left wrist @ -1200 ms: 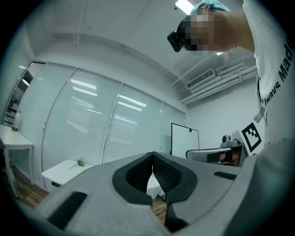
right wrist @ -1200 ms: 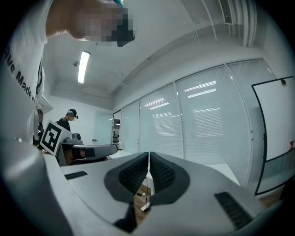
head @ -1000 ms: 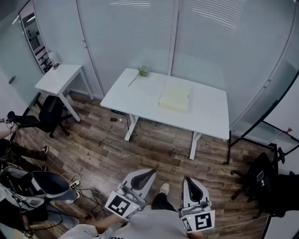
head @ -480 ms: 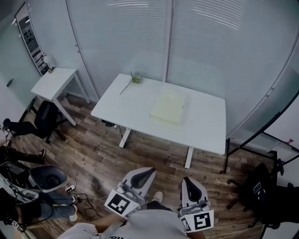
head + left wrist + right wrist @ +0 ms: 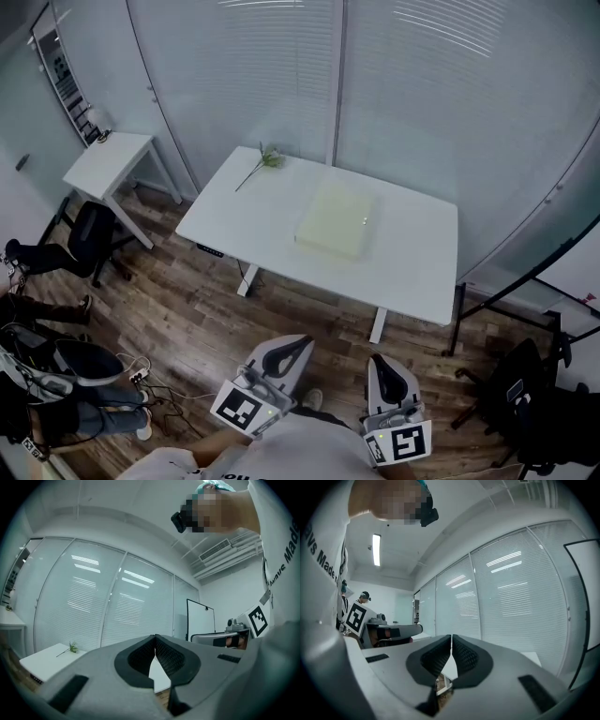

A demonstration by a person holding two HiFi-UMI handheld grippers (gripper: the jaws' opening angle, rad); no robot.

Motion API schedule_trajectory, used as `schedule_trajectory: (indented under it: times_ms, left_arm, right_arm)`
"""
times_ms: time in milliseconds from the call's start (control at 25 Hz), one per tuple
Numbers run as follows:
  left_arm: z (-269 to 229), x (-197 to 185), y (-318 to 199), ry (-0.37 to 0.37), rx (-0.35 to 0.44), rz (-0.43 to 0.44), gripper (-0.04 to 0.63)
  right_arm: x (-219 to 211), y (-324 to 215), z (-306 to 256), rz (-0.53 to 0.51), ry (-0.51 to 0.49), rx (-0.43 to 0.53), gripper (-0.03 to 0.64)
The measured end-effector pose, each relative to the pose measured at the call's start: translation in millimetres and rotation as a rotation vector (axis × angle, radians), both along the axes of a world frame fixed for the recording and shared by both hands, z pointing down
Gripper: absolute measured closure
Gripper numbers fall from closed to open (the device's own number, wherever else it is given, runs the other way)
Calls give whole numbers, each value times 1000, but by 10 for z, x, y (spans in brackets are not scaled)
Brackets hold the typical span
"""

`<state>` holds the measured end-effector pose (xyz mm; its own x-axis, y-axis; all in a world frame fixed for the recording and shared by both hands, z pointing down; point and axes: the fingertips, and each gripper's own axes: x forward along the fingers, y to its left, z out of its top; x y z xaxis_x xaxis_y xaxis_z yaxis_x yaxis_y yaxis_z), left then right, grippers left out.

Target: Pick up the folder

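A pale yellow folder (image 5: 336, 220) lies flat near the middle of the white table (image 5: 412, 272) in the head view. My left gripper (image 5: 289, 349) and right gripper (image 5: 383, 364) are held low at the bottom of that view, well short of the table, over the wooden floor. Both are shut with nothing between the jaws. In the left gripper view the left gripper (image 5: 155, 639) has its tips touching, with the table (image 5: 42, 660) far off at the left. The right gripper (image 5: 451, 640) shows the same shut jaws in its own view.
A green sprig (image 5: 260, 164) lies on the table's far left corner. A small white side table (image 5: 105, 161) and a black chair (image 5: 86, 236) stand at the left. A seated person and cables (image 5: 56, 375) are at the lower left; a black frame (image 5: 525, 281) is at the right.
The table and folder have drawn closer and lower in the head view as I walk toward them. Both grippers keep their places in the frame and stay shut.
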<state>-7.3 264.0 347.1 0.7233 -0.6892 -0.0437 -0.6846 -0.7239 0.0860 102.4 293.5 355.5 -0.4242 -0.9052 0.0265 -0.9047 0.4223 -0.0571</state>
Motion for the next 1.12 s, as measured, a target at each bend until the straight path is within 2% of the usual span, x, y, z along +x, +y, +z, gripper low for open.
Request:
schedule_trajectory:
  times_ms: [160, 280, 560, 720, 880, 1120]
  left_arm:
    - [26, 87, -181, -4, 11, 3, 586]
    - [39, 14, -433, -6, 29, 7, 586]
    - [71, -64, -1015, 3, 17, 35, 586]
    - [57, -107, -1465, -13, -12, 53, 586]
    - [62, -199, -1978, 2, 15, 52, 586]
    - [65, -373, -2787, 10, 0, 61, 586]
  right_arm:
    - [77, -182, 30, 0, -11, 8, 603]
    - [-9, -419, 39, 2, -9, 22, 603]
    - [-98, -988, 58, 25, -5, 17, 603]
    - [-195, -1466, 58, 26, 2, 6, 603]
    - [-292, -1967, 52, 23, 6, -2, 603]
    - [-460, -2788, 40, 36, 16, -14, 603]
